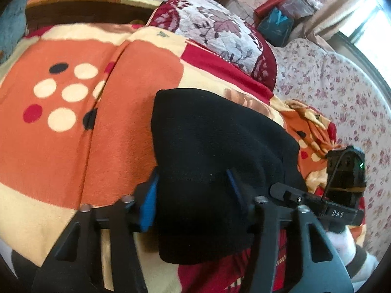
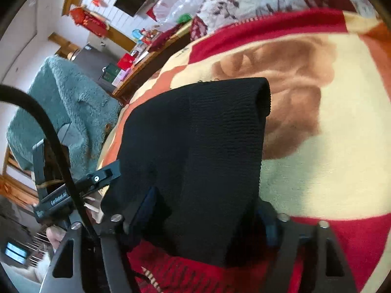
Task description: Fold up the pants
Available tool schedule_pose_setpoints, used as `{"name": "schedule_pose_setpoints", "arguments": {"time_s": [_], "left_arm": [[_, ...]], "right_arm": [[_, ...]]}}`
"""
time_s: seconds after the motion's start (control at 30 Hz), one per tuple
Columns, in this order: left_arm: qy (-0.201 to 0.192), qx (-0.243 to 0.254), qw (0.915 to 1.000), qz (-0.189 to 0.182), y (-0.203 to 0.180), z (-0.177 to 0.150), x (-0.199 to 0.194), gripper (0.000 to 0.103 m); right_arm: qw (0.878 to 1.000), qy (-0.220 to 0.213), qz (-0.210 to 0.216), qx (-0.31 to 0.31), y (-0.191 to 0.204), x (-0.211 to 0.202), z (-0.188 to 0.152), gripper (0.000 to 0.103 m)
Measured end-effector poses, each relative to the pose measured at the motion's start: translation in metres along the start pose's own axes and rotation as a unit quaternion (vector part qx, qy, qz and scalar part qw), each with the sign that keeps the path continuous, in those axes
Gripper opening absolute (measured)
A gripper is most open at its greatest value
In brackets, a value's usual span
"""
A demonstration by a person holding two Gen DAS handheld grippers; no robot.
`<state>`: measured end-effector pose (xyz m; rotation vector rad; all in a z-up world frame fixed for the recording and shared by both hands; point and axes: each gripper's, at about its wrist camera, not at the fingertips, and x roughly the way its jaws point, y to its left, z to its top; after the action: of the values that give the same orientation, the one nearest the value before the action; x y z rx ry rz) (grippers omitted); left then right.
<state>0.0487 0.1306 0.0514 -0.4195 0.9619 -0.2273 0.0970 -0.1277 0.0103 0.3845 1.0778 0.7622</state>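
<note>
The black pants (image 1: 215, 151) lie folded in a thick bundle on the orange, cream and red blanket (image 1: 73, 131). My left gripper (image 1: 193, 190) stands with its blue-padded fingers (image 1: 150, 202) spread, the near end of the bundle between them. In the right wrist view the same black pants (image 2: 195, 146) fill the middle, ribbed waistband end pointing away. My right gripper (image 2: 207, 217) also has its jaws spread around the bundle's near end, one finger (image 2: 146, 207) partly sunk in cloth. The right gripper's body (image 1: 342, 185) shows in the left wrist view.
A dark red and white floral pillow (image 1: 220, 31) lies beyond the pants. A floral sheet (image 1: 342, 85) covers the bed to the right. A teal fleece (image 2: 66, 112) hangs over a chair. A wooden bench with clutter (image 2: 146, 56) stands behind.
</note>
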Motion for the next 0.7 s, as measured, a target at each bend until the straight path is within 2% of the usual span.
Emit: {"name": "schedule_pose_setpoints", "arguments": {"time_s": [0.07,0.13,0.4,0.7], "left_arm": [[-0.006,0.014,0.9998,0.011,-0.007,0.001,-0.004,0.039],[-0.015,0.019,0.9997,0.007,-0.013,0.004,-0.011,0.038],[-0.045,0.049,0.9977,-0.011,-0.045,0.03,-0.028,0.037],[-0.054,0.079,0.995,-0.027,-0.091,0.062,-0.011,0.037]], "right_arm": [[1.0,-0.007,0.002,-0.002,0.002,-0.005,-0.001,0.053],[1.0,-0.008,0.003,-0.006,0.004,-0.01,0.001,0.049],[0.999,-0.049,0.006,-0.014,0.014,-0.046,0.017,0.049],[0.996,-0.089,-0.021,-0.017,0.003,-0.086,0.045,0.049]]}}
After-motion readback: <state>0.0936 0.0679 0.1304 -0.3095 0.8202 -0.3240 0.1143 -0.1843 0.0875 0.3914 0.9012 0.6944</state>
